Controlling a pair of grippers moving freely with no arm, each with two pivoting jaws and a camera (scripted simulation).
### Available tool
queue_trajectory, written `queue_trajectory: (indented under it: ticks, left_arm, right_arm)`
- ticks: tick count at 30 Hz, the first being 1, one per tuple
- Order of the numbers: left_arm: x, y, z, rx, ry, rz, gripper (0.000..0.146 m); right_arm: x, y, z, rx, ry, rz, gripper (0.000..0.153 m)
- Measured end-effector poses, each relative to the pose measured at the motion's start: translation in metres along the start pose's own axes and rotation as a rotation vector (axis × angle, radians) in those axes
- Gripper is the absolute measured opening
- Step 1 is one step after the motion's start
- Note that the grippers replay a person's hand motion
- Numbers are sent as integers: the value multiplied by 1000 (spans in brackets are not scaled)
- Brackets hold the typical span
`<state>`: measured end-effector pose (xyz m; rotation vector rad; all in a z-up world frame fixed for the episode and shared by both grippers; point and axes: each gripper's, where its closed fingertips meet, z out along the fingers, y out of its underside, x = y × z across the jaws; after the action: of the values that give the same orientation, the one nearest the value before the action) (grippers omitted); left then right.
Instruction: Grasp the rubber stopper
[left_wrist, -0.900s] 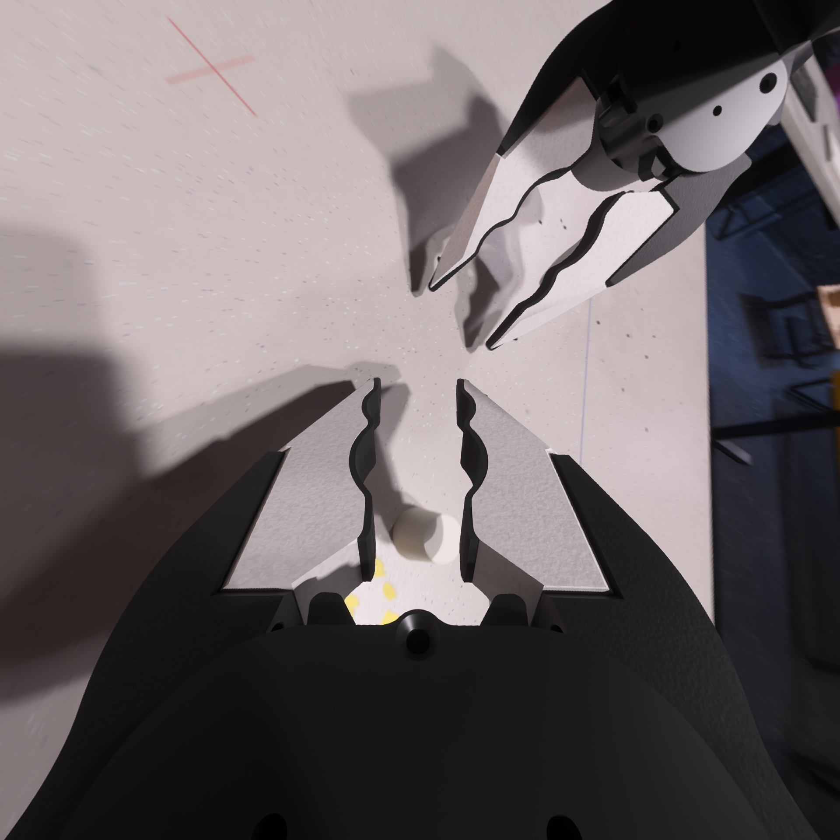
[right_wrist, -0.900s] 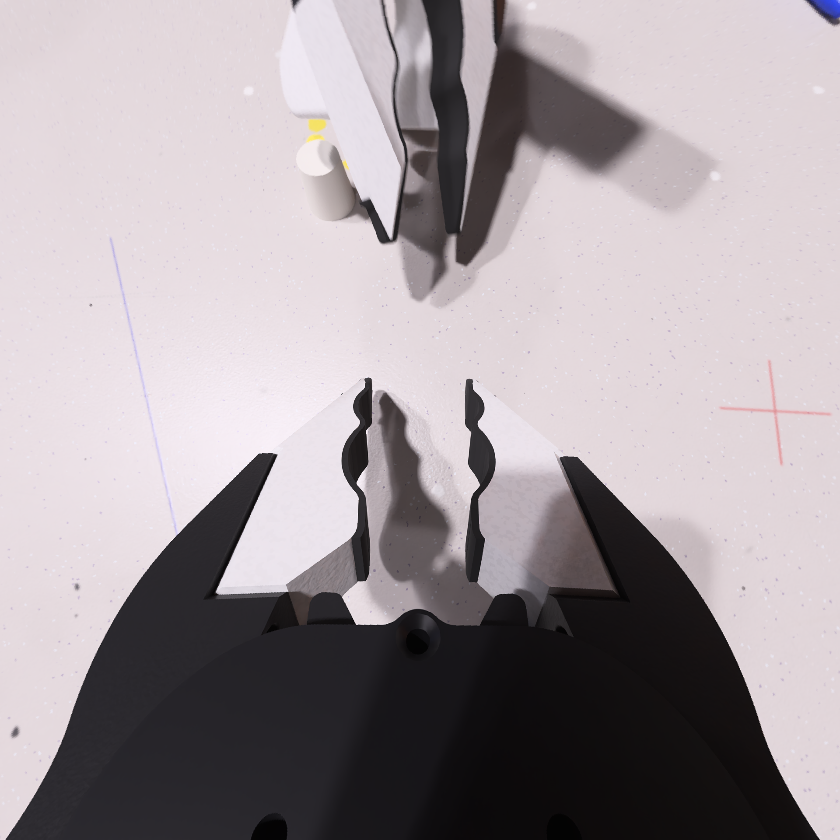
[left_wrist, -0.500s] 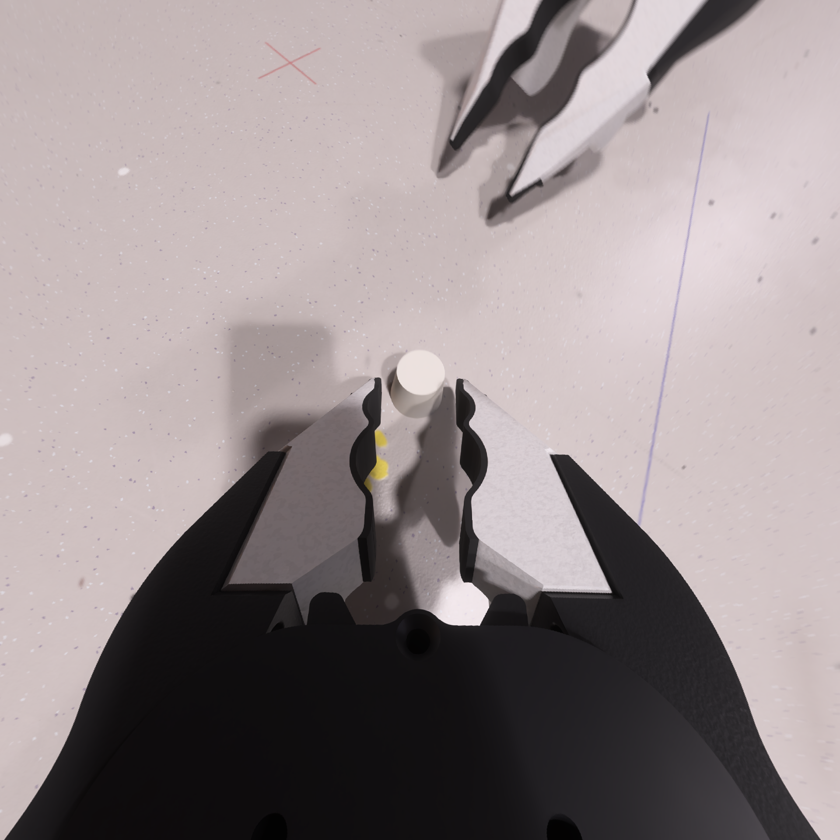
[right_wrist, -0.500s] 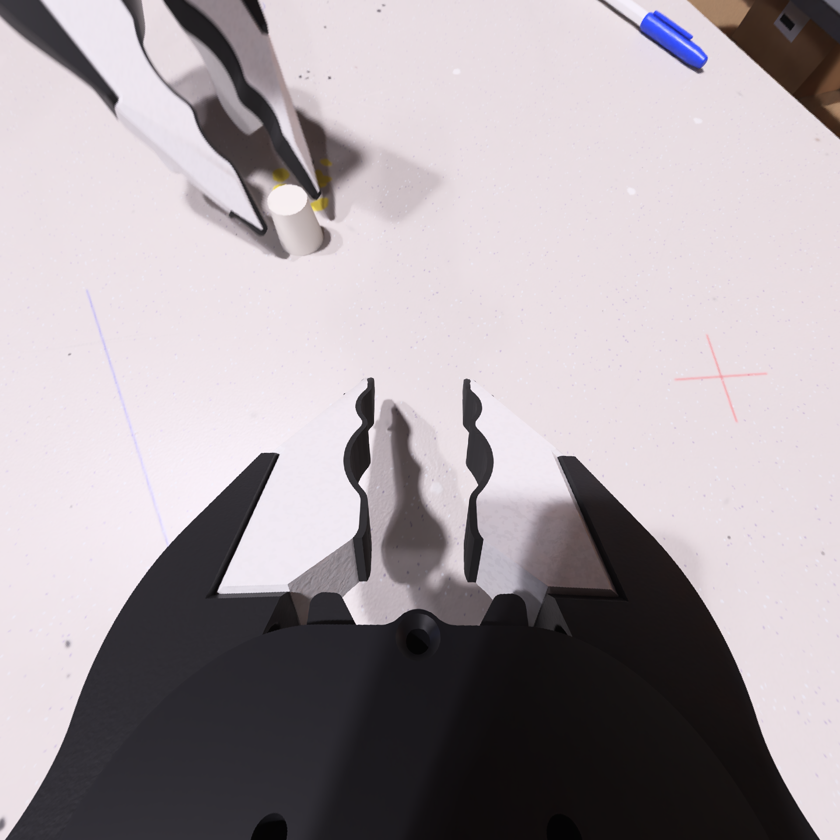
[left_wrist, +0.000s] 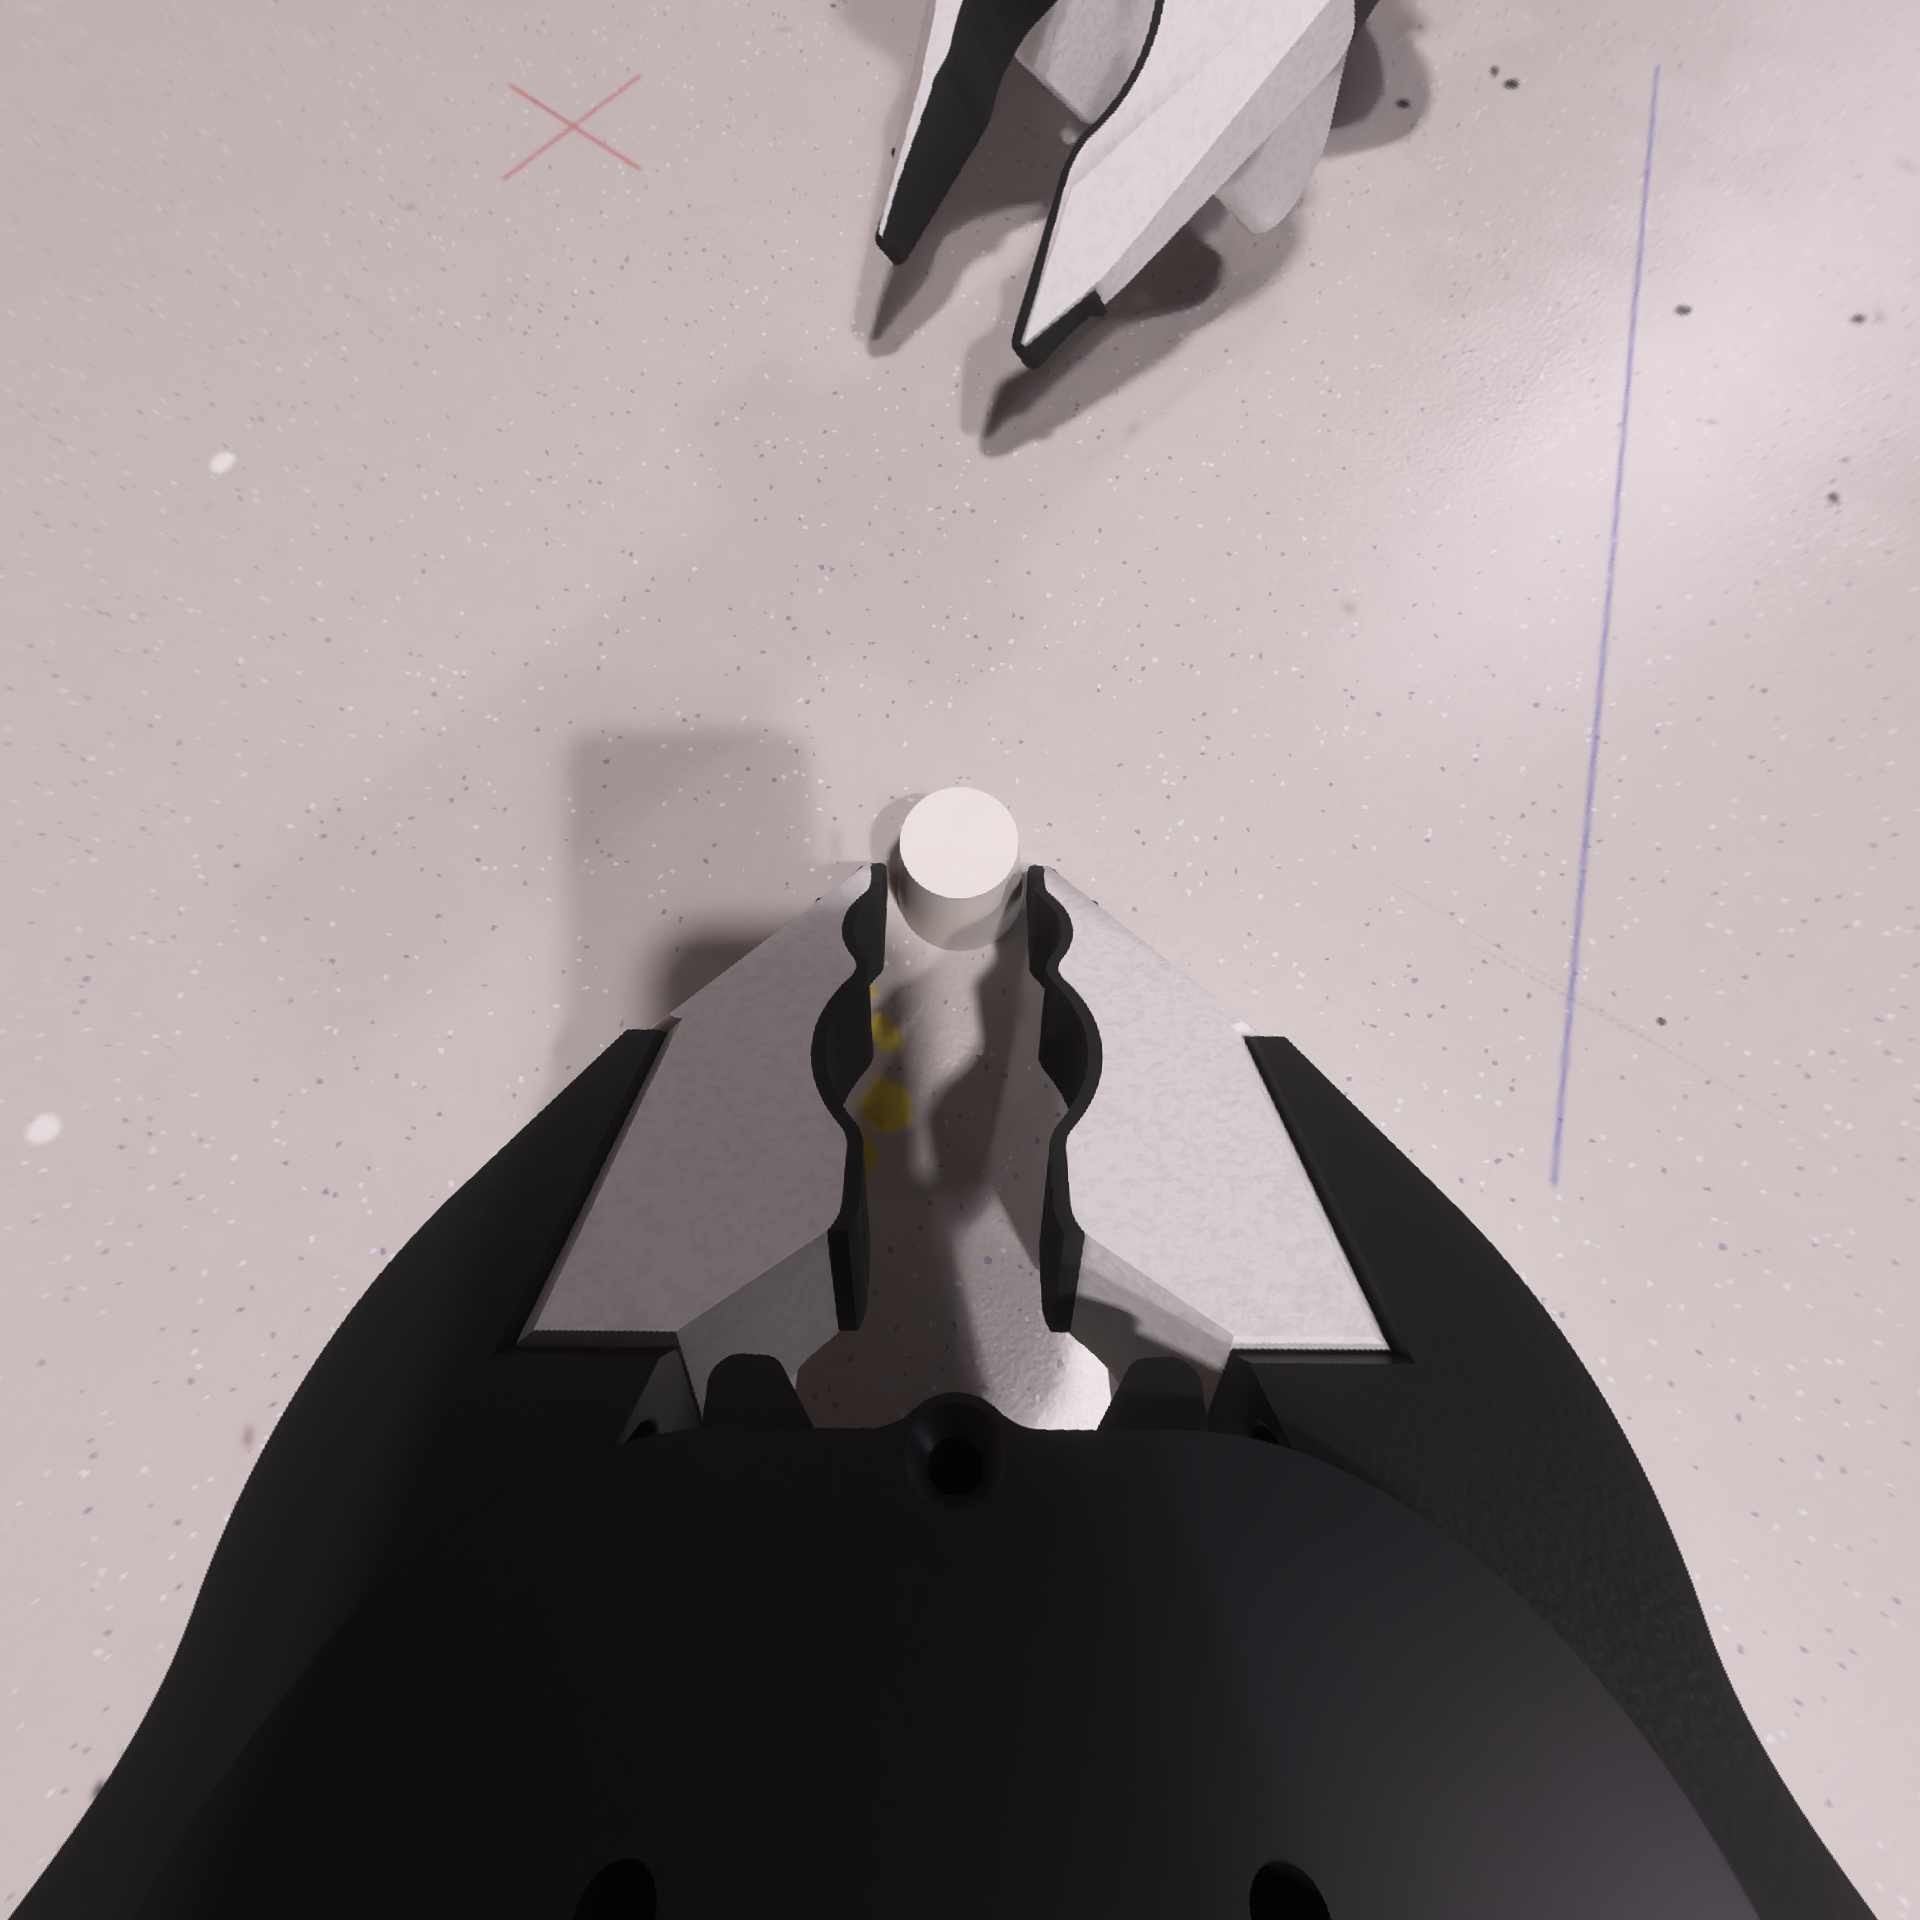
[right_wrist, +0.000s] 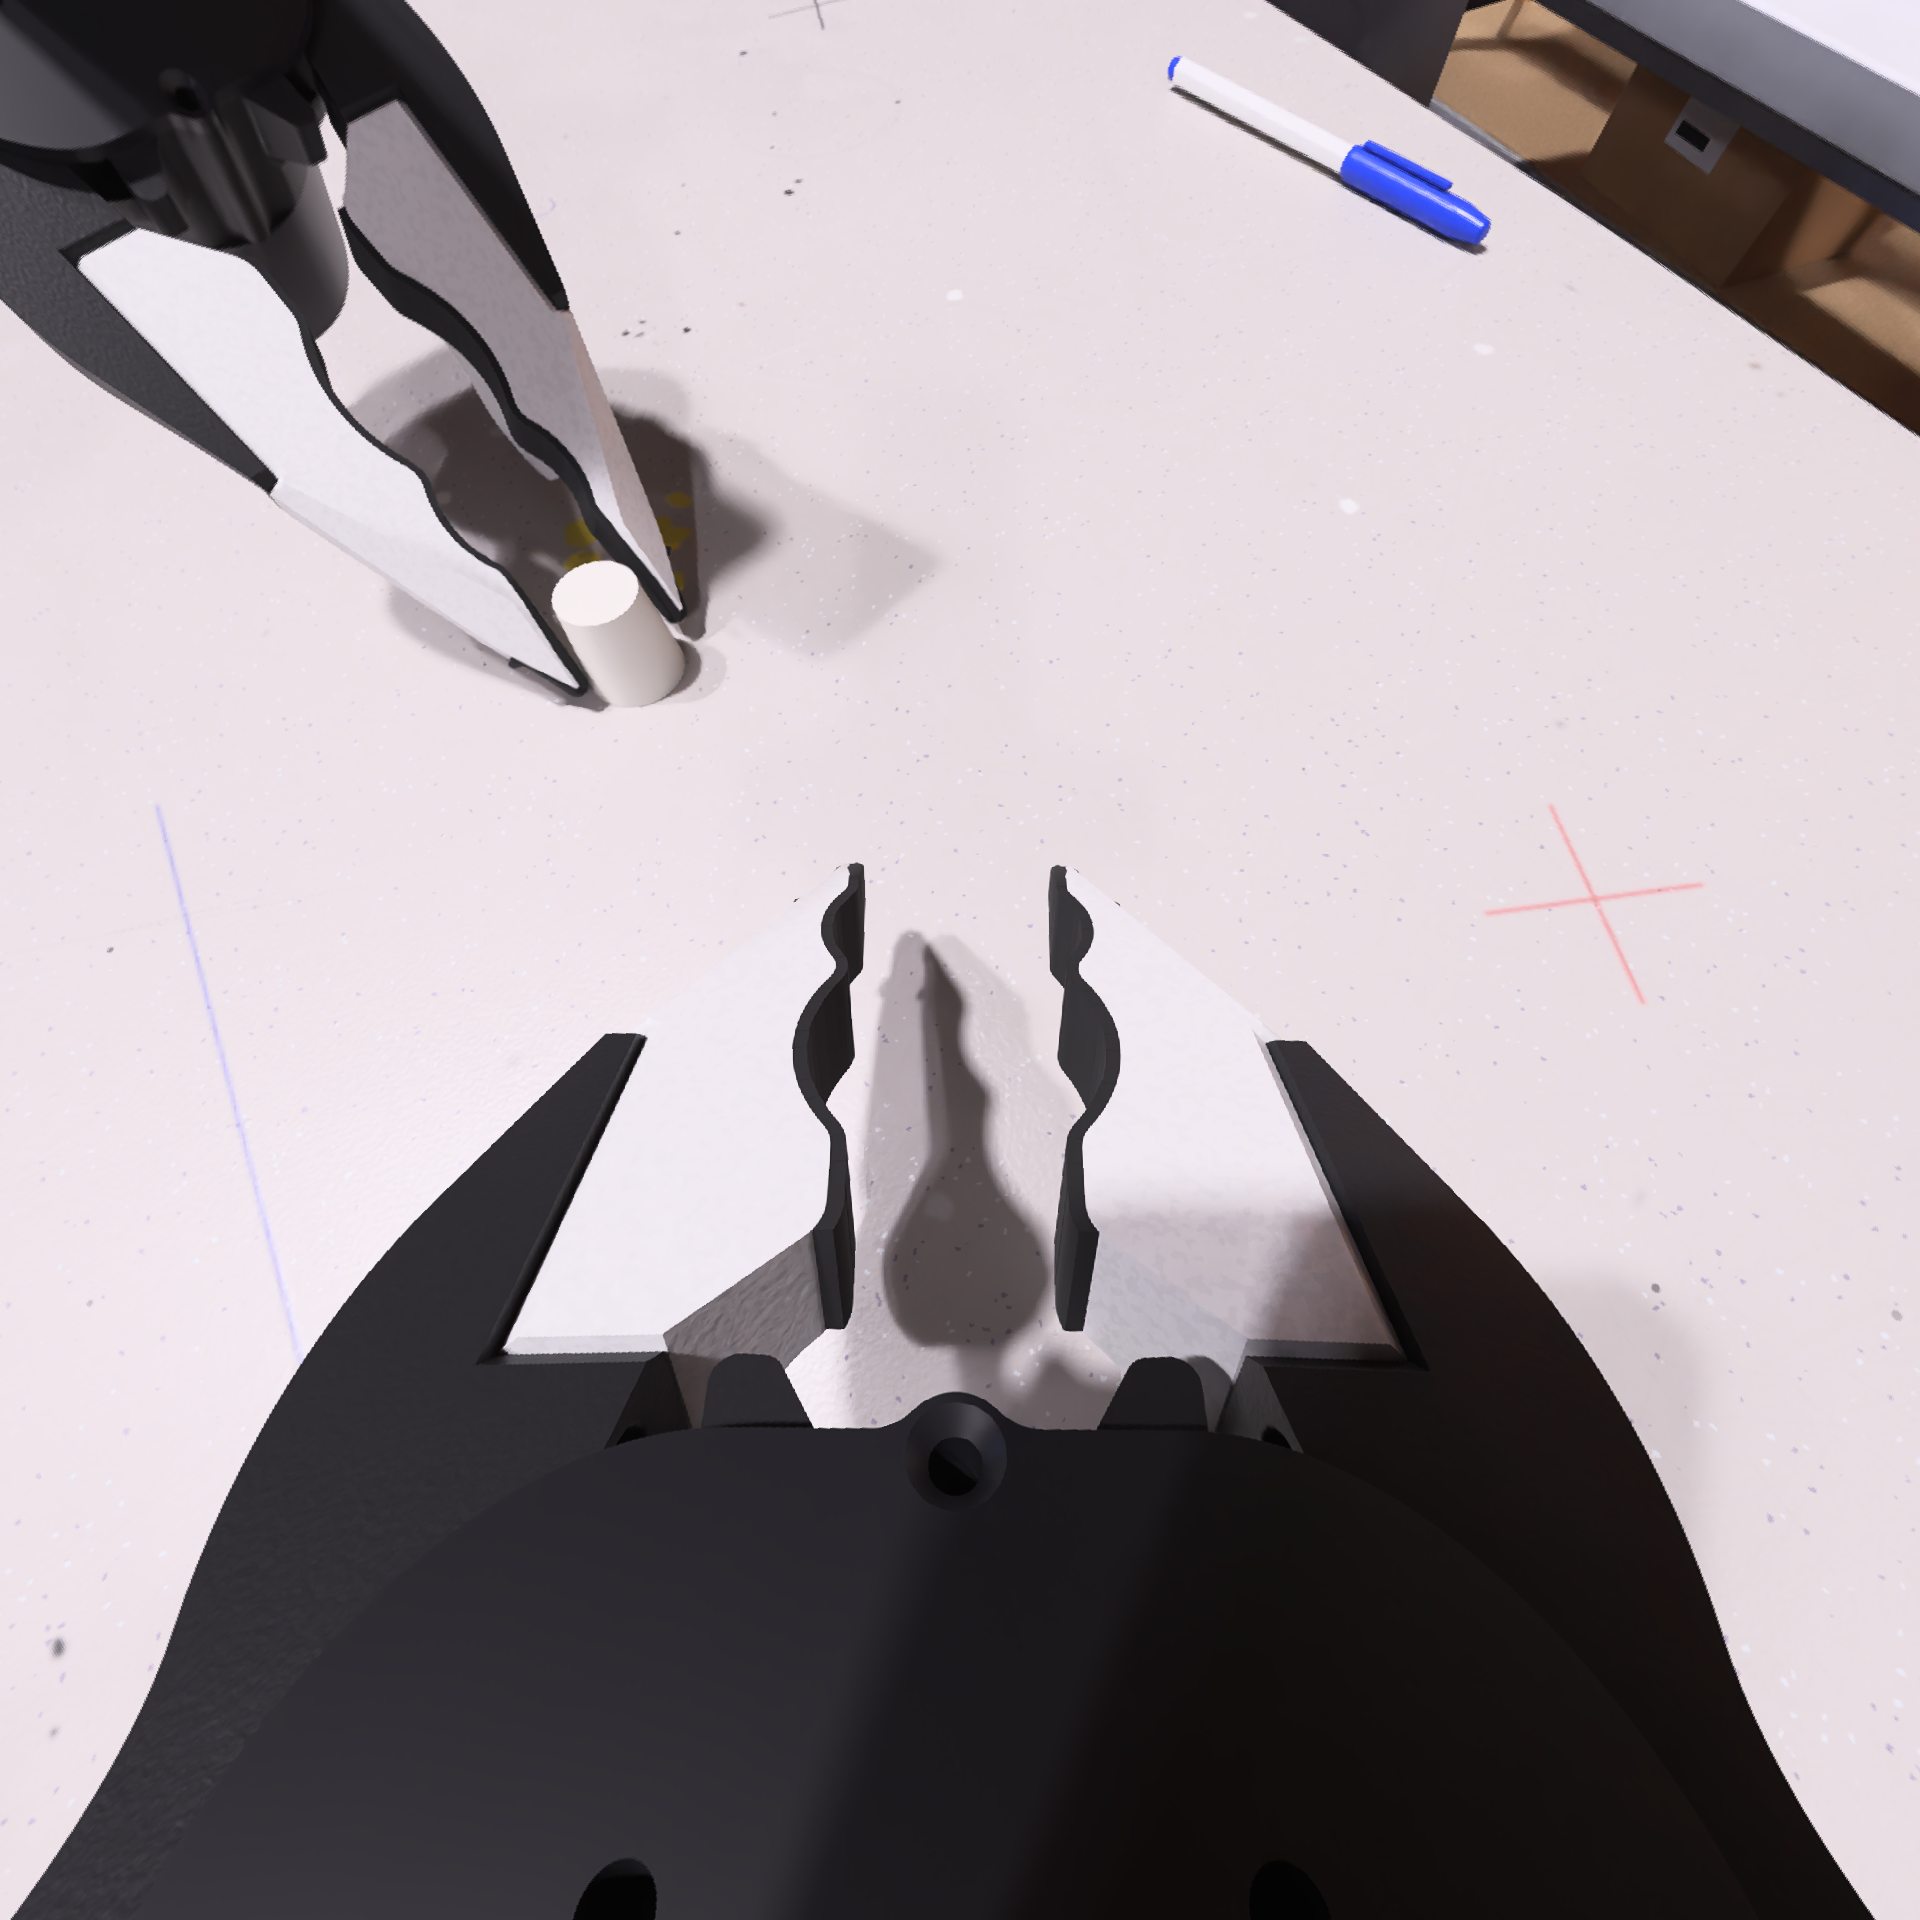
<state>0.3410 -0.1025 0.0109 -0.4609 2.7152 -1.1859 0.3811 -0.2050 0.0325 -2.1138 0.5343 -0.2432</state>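
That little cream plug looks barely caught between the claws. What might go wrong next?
Two risks. The small cream cylindrical rubber stopper stands only at the very tips of the open left gripper, so closing now might squeeze it out forward. The fingertips also sit almost on the speckled white table and could scrape it.

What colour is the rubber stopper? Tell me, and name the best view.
Off-white, plain cream with no pattern. The rubber stopper shows best in the right wrist view.
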Motion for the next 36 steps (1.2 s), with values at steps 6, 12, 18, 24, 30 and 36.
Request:
queue_trajectory:
  ticks: [6,12,18,24,30,36]
  left_arm:
    - [1,1,1,-10,6,0,25]
    - [1,1,1,-10,10,-5,24]
    - [1,1,1,-10,8,-3,24]
    - [1,1,1,-10,9,-4,24]
    - [1,1,1,-9,10,-5,24]
    - [1,-2,4,-9,15,-12,24]
  right_arm:
    - [3,-3,-2,24,-14,38,35]
    - [-3,0,0,1,-59,22,36]
    - [-21,11,0,-63,-160,-19,36]
    - [-28,19,0,-114,-186,-49,39]
    - [-32,21,0,-123,-205,-65,41]
    - [-41,28,1,-168,-234,-109,42]
